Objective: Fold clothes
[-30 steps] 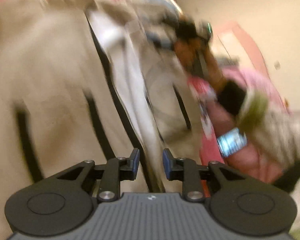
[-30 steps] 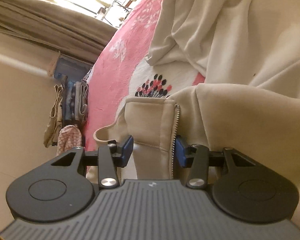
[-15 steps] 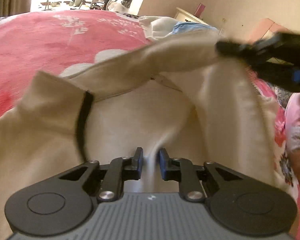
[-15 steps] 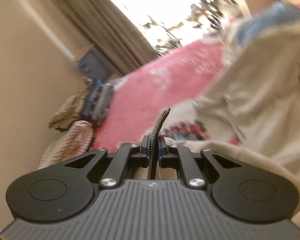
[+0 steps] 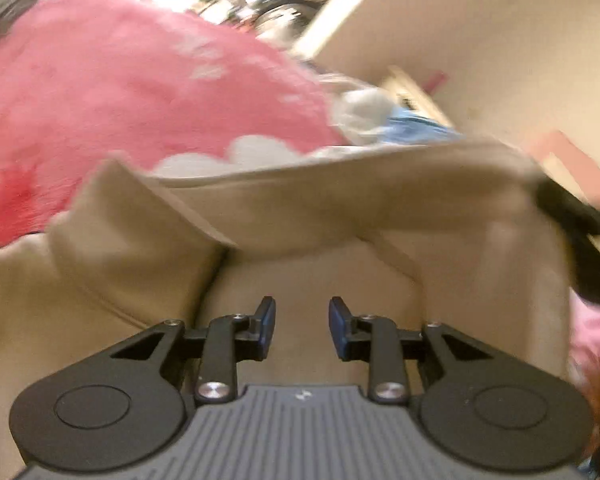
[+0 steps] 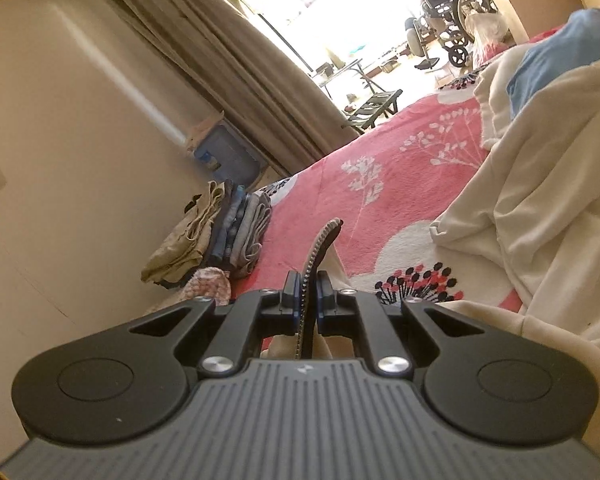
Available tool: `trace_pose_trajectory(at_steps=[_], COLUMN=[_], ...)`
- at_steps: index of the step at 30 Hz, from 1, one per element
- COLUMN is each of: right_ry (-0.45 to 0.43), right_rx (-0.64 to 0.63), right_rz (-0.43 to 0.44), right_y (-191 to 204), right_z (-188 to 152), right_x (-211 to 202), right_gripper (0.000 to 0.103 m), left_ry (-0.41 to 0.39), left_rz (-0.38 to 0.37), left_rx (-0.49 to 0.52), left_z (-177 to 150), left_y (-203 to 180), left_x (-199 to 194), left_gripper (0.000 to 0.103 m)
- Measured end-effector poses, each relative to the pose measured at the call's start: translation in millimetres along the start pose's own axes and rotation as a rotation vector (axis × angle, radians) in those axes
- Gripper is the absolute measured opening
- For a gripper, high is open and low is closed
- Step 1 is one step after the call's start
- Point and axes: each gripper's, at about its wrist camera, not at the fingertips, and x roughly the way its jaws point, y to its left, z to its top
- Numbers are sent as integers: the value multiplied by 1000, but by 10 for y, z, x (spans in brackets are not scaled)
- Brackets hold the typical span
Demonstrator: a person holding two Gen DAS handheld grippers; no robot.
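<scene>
The right tongs pinch the jacket's zipper edge. The left tongs, just widening, hover open over the fabric, gripping nothing.

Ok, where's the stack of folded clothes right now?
In the right wrist view the stack of folded clothes sits left of centre at the edge of the pink bedspread, below the blue box and brown curtain.

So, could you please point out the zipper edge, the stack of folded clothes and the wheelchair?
zipper edge [image 6: 323, 240], right wrist view, its upper tip
stack of folded clothes [image 6: 228, 236], right wrist view, middle
wheelchair [image 6: 456, 4], right wrist view, frame
</scene>
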Motion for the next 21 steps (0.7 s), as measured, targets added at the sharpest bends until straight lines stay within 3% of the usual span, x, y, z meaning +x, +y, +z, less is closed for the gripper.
trace_pose_trajectory(at_steps=[2,7,8,11,13,14,15,16,19,21], right_ry=[-6,9,8,-15,-19,-18,-17,-15,5,16], right_rx=[2,-21,-25,-18,-10,-8,-7,-14,-28,-20], right_rz=[14,10,9,25,41,51,61,65,69,66], right_y=[-3,28,25,-26,-54,-57,-55,-42,-26,-46], right_z=[-9,-23,-22,4,14,12,7,-2,-45,-66], right_x=[-9,15,14,-13,-27,-33,-38,-39,-25,-2], right_gripper=[6,6,6,6,6,6,6,6,6,6], left_ry=[-10,-58,-60,-21,-5,-5,-6,-26,-92,-98], left_rz=[39,105,87,-69,-43,13,76,110,115,118], left_rx=[19,139,167,220,293,307,317,296,190,178], left_z=[97,28,35,-4,-55,-51,-43,-5,156,162], left_y=[15,-196,-225,-315,-425,-446,-461,-435,-327,-314], left_x=[116,190,175,63,90,161,243,286,299,318], left_gripper=[14,17,21,21,23,21,8,6,4,4])
